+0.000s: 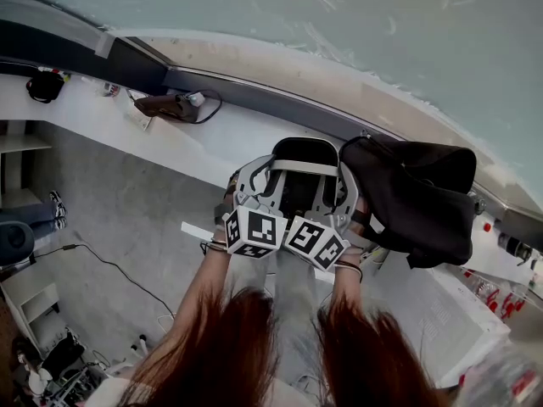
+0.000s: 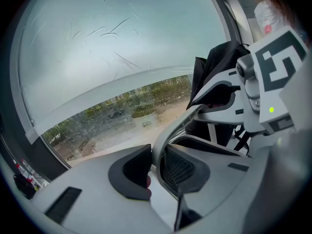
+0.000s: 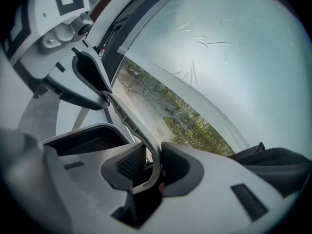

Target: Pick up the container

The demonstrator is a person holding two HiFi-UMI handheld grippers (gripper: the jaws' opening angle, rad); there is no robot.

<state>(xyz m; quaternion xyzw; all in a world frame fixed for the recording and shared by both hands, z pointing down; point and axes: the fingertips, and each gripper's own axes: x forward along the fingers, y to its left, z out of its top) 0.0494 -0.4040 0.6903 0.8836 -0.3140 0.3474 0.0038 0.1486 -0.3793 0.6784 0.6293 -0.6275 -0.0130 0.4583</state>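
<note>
The container (image 1: 299, 170) is a white plastic basket with a dark mesh inside and a flat band across its top. It sits between my two grippers, over a white ledge (image 1: 182, 147) below the window. My left gripper (image 1: 248, 200) is shut on the container's left rim. In the left gripper view that rim (image 2: 168, 130) runs up between the pads of the left gripper (image 2: 157, 167). My right gripper (image 1: 341, 212) is shut on the right rim, and in the right gripper view the right gripper (image 3: 153, 167) clamps the thin rim (image 3: 127, 116). Whether the container rests on the ledge I cannot tell.
A black bag (image 1: 416, 197) lies right beside the container on the right. A dark device with a cable (image 1: 174, 104) sits on the ledge to the far left. A large window (image 1: 356, 24) runs behind the ledge. The grey floor (image 1: 110, 219) with a cable lies below left.
</note>
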